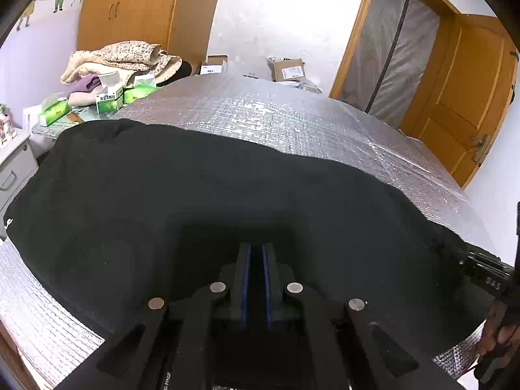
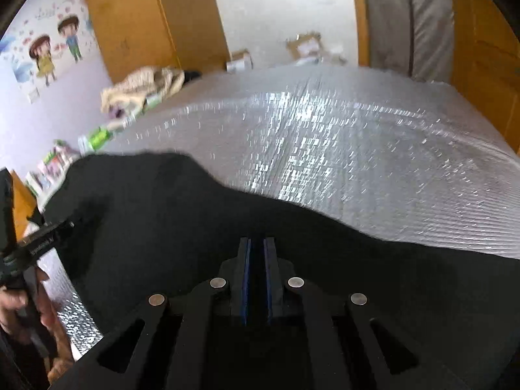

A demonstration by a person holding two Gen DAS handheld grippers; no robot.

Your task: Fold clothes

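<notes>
On the foil-covered bench (image 1: pixel 292 120), in the left wrist view, a black garment (image 1: pixel 195 188) lies spread across the near half. The left hand-held gripper (image 1: pixel 256 250) is nearly closed, its blue pads pinching the garment's near edge. Beyond the garment's far left corner stand green boxes (image 1: pixel 110 97) and a heap of beige clothes (image 1: pixel 123 58), with a wooden wardrobe (image 1: pixel 130 9) behind them. Cardboard parcels (image 1: pixel 289 68) sit past the bench's far edge. The right hand-held gripper's body (image 1: pixel 484 269) shows at the garment's right end.

In the blurred right wrist view, the right hand-held gripper (image 2: pixel 256 247) is likewise nearly closed on the black garment (image 2: pixel 162 211). Bare foil of the bench (image 2: pixel 325 130) stretches beyond it. The left hand (image 2: pixel 16 305) appears at the garment's left.
</notes>
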